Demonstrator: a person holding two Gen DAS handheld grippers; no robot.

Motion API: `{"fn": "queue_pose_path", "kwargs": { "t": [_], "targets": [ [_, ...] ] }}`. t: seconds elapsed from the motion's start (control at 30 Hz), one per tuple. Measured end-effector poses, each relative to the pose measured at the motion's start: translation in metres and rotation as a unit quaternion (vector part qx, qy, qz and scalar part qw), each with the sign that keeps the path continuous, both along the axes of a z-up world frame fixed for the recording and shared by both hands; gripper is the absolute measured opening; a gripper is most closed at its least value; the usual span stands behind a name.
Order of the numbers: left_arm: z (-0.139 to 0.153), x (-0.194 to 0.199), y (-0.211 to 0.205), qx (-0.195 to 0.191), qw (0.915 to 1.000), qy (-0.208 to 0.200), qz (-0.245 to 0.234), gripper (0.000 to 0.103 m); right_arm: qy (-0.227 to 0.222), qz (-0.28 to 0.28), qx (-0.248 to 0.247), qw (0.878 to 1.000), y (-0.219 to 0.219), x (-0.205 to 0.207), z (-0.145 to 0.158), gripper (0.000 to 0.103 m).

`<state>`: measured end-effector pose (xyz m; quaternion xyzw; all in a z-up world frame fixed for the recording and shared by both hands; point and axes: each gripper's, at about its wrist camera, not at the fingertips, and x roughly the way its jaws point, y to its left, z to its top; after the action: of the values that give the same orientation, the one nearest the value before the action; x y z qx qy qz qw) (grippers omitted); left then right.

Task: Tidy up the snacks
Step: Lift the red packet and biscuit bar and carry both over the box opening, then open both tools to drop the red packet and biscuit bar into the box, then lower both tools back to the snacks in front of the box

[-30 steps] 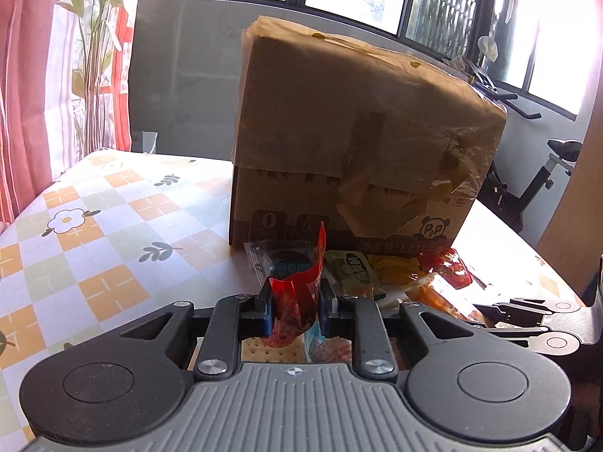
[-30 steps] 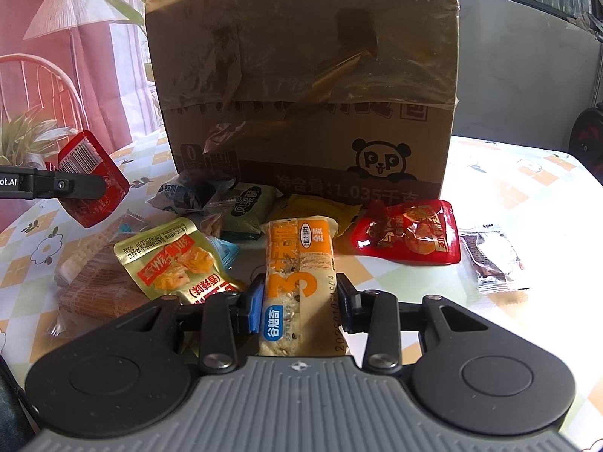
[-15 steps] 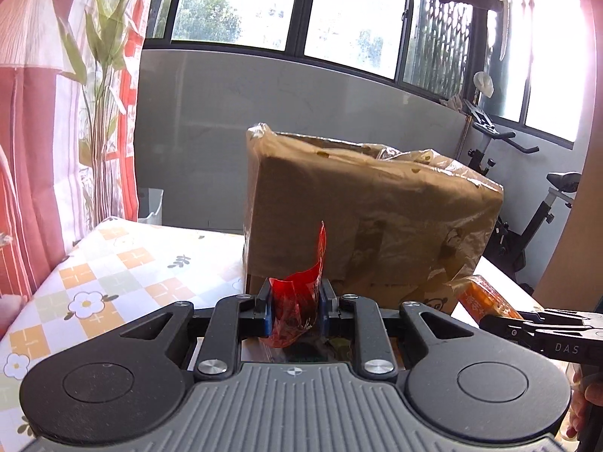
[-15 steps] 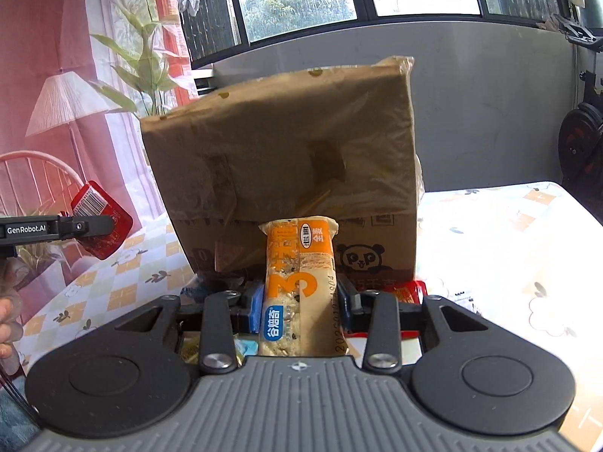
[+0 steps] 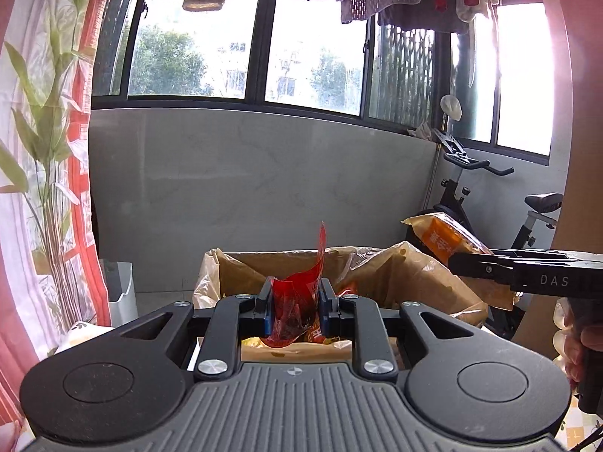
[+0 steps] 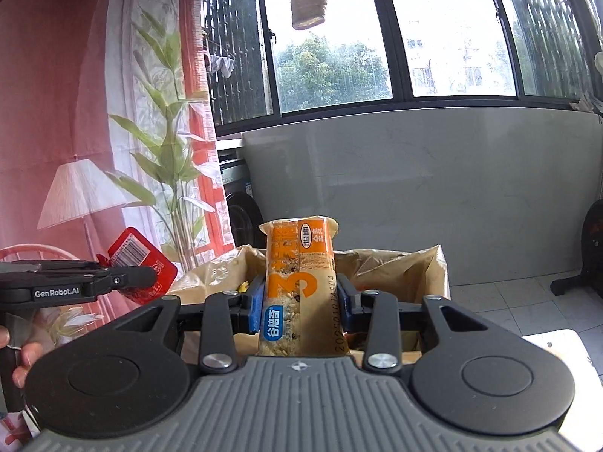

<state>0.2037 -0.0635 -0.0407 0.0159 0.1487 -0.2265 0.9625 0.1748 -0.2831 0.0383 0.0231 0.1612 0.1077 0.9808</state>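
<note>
1. Both wrist views now look over the top edge of the cardboard box point(image 5: 286, 263), which sits low in the middle of each frame with its open mouth showing. A second ago the box's taped front wall filled the views and loose snack packets lay on the table in front of it. Both grippers have risen from table level to box-top level.

2. The left gripper point(image 5: 294, 301) is closed tightly on a crumpled red snack packet point(image 5: 297, 293), low in the centre of its own view. The packet's thin upper corner sticks up above the jaws. In the right wrist view the same packet appears at the left edge, barcode side showing.

3. The right gripper point(image 6: 299, 301) is partly closed, its blue pads pressing both sides of an orange cereal bar packet point(image 6: 299, 263). The bar stands upright at the centre of its view. In the left wrist view it pokes out at the right edge, near an exercise bike point(image 5: 490, 203).

4. Neither packet has slipped during the lift.

5. My judgement: the pick-up step is done, and both snacks seem ready to go into the box. Neither is clearly over the opening yet, so a short forward carry likely comes before release.
</note>
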Motion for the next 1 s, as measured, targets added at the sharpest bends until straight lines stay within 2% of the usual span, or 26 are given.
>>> {"fn": "queue_pose_path", "kwargs": {
  "t": [0.17,0.33,0.4,0.47,0.5,0.53,0.57,0.83,1.0],
  "targets": [
    [-0.003,0.045,-0.02,-0.013,0.9989,0.045,0.009,0.023,0.042,-0.049,-0.024,0.998,0.0,0.065,-0.01,0.039],
    [-0.018,0.066,-0.032,-0.007,0.9976,0.066,0.017,0.024,0.083,-0.06,-0.04,0.994,-0.001,0.087,-0.036,0.039],
    [-0.023,0.072,-0.035,0.004,0.9972,0.072,0.021,0.031,0.096,-0.072,-0.04,0.992,-0.005,0.091,-0.042,0.042],
    [-0.027,0.074,-0.036,0.018,0.9967,0.076,0.024,0.043,0.096,-0.076,-0.041,0.992,-0.009,0.088,-0.045,0.045],
    [-0.028,0.074,-0.036,0.023,0.9966,0.075,0.025,0.049,0.094,-0.073,-0.042,0.992,-0.01,0.085,-0.044,0.051],
    [-0.029,0.073,-0.033,0.025,0.9967,0.073,0.026,0.059,0.091,-0.073,-0.042,0.992,-0.011,0.083,-0.044,0.054],
    [-0.028,0.071,-0.028,0.022,0.9969,0.071,0.028,0.061,0.088,-0.074,-0.04,0.993,-0.012,0.079,-0.041,0.054],
    [-0.01,0.038,-0.006,0.023,0.9975,0.059,0.031,0.061,0.057,-0.057,-0.014,0.997,-0.008,0.038,-0.02,0.054],
    [-0.003,0.008,0.024,0.007,0.9973,0.056,0.045,0.06,0.041,-0.05,0.019,0.998,-0.008,0.005,-0.016,0.054]
  ]
}}
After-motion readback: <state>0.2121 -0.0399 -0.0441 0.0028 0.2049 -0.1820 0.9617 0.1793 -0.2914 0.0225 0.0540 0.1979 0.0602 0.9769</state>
